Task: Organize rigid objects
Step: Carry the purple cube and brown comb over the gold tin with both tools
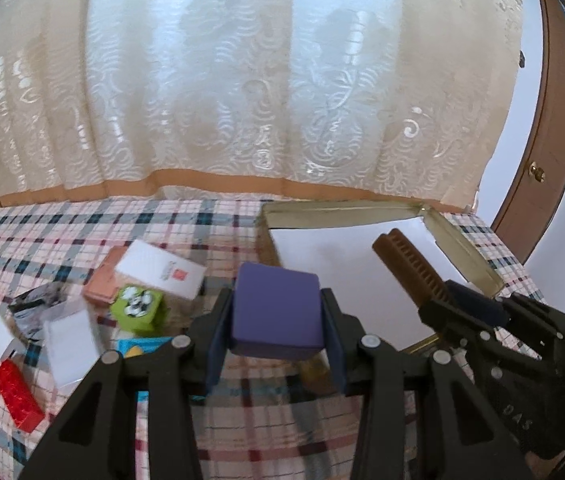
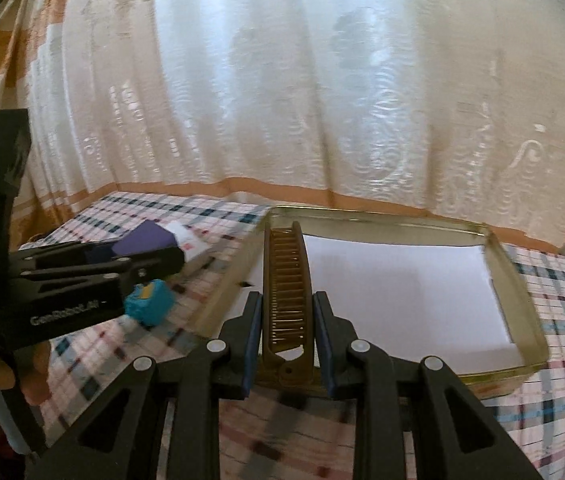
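Note:
My left gripper (image 1: 277,304) is shut on a purple box (image 1: 276,314), held above the checked cloth. In the right wrist view that purple box (image 2: 148,240) shows at the left between the left gripper's fingers. My right gripper (image 2: 287,312) is shut on a brown folding comb (image 2: 285,280), which stands out over the near left corner of a shallow gold tin (image 2: 522,300) lined with white paper. From the left wrist view the comb (image 1: 410,268) and right gripper (image 1: 460,300) hang over the tin (image 1: 462,248) at the right.
On the checked cloth (image 1: 82,224) at the left lie a red block (image 1: 18,400), a green cube (image 1: 138,308), a pink box (image 1: 104,280), white cards (image 1: 162,268) and a blue cube (image 2: 149,300). A lace curtain (image 1: 242,80) hangs behind. A wooden door (image 1: 554,140) is far right.

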The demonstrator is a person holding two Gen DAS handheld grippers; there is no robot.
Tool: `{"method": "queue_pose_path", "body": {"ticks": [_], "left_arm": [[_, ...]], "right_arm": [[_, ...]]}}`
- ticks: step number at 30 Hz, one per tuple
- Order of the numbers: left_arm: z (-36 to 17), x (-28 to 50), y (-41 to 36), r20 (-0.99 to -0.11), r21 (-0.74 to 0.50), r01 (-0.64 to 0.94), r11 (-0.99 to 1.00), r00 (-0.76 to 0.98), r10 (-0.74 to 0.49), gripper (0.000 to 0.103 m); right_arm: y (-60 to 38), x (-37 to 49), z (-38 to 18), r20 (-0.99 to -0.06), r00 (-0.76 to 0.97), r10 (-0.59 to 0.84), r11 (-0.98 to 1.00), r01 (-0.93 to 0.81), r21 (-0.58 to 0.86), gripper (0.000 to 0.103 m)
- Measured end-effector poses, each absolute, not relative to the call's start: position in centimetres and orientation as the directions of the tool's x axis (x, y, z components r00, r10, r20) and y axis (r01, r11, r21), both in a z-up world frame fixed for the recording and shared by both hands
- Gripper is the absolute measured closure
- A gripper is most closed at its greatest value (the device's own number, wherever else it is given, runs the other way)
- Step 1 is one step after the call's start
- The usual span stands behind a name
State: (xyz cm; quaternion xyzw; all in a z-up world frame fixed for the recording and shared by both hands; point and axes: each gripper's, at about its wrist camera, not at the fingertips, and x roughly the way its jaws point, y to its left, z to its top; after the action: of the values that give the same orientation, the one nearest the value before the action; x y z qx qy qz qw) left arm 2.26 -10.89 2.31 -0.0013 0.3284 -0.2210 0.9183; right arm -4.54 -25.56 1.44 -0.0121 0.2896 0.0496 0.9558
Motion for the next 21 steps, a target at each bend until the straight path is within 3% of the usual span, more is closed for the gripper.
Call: {"method": "queue_pose_path", "body": {"ticks": [21], "left_arm": [[1.1,3.6,-22.1,-0.623,-0.083,0.471,0.878,0.664,-0.415,0.061]], "right_arm": [[-36.8,-4.7,2.2,-0.573,0.808,-0.138,0.989,0.145,-0.033,0.075]]}}
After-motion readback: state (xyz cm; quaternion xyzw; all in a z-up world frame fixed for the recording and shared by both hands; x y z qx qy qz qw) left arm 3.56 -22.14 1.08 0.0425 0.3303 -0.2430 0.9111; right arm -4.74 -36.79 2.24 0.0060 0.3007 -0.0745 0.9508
